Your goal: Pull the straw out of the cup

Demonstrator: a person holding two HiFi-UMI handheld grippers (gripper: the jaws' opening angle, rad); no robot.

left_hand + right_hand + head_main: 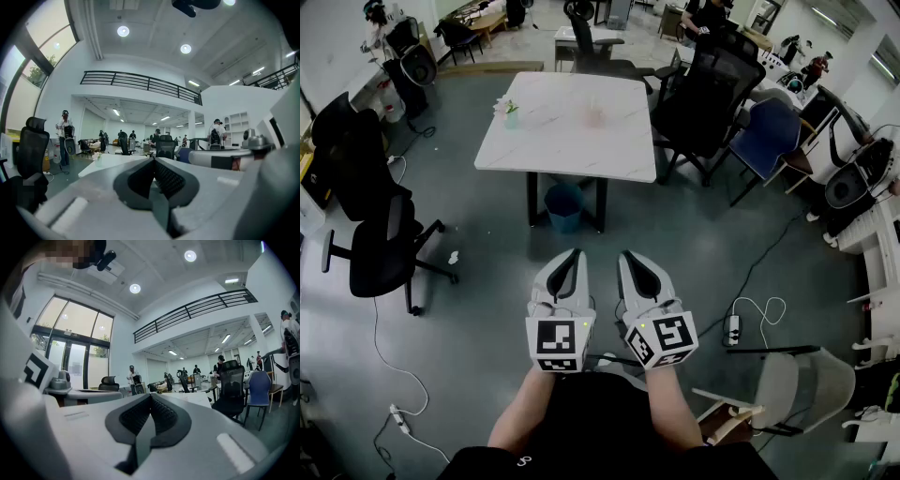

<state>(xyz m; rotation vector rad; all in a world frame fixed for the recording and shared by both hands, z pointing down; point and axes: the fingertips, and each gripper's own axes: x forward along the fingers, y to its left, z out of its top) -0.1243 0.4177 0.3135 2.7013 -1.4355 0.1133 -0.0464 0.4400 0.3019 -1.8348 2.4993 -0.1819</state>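
Both my tools are shut on nothing: left tool (574, 253) and right tool (626, 255) hang side by side over the floor, well short of the table (553, 155). The cup (595, 114) looks like the pale pinkish thing out on it, straw too small to see. I'd guess a light cup and a squashy straw, so pinch gently just above the rim while steadying the cup.

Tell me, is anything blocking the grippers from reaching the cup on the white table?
Nothing visible does. Only grey floor lies between the left gripper, the right gripper and the white marble table holding the pale pink cup. Black office chairs stand aside.
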